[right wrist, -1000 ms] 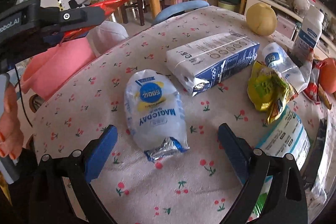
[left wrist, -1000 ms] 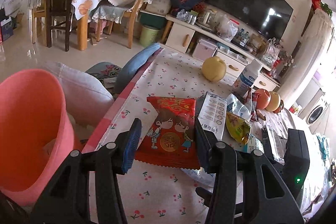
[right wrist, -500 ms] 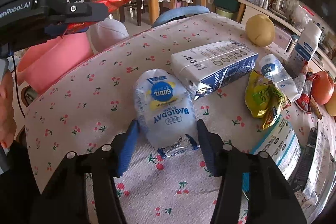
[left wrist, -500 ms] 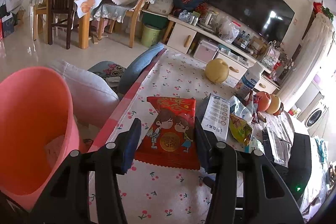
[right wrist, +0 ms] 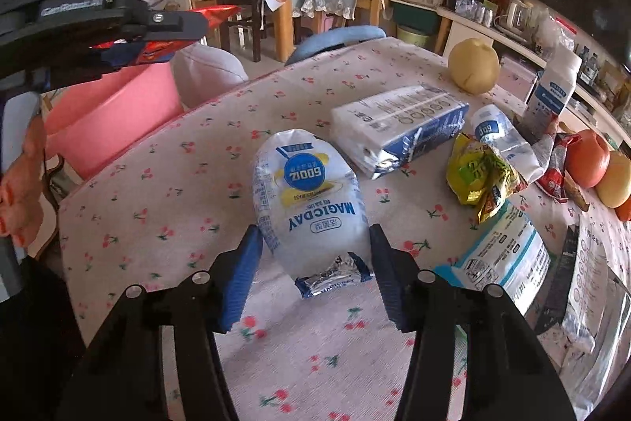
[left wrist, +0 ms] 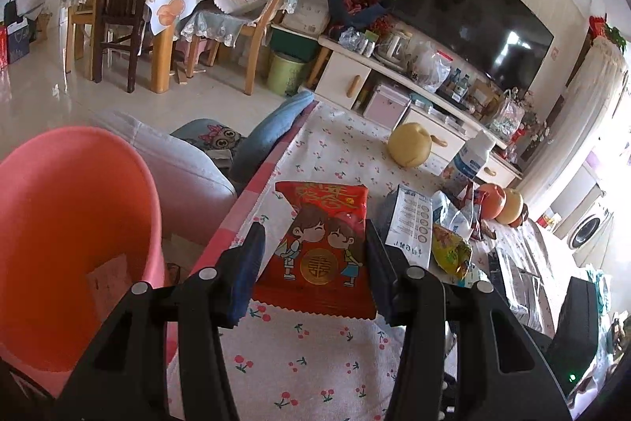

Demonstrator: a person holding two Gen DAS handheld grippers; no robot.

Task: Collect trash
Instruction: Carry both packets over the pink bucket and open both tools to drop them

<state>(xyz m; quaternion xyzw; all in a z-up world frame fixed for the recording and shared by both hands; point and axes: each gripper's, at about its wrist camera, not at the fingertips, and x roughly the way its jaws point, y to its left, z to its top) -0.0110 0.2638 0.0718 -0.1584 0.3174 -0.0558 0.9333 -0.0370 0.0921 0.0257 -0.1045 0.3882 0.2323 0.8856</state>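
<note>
My left gripper (left wrist: 313, 243) is shut on a red snack packet (left wrist: 327, 235) printed with a cartoon couple, held above the table's left edge. A pink bin (left wrist: 59, 223) stands on the floor just left of it, with a scrap of paper inside. In the right wrist view my right gripper (right wrist: 314, 235) is shut on a white MAGICDAY bag (right wrist: 311, 192), its blue pads pressing on both sides near the crimped end. I cannot tell whether the bag has left the cloth. The left gripper (right wrist: 118, 22) with the red packet (right wrist: 213, 12) shows at upper left, above the pink bin (right wrist: 110, 117).
On the cherry-print tablecloth (right wrist: 177, 192) lie a blue-white carton (right wrist: 398, 129), a crumpled yellow wrapper (right wrist: 481, 176), a flat blue-white packet (right wrist: 501, 255), a white bottle (right wrist: 552, 93), a yellow fruit (right wrist: 473, 66) and an orange fruit (right wrist: 587, 164). A person's hand (right wrist: 19, 184) is at the left edge.
The right gripper's jaws came together from wide apart onto the white bag, then drew in closer over it. The left gripper has kept its grip on the red packet and barely moved.
</note>
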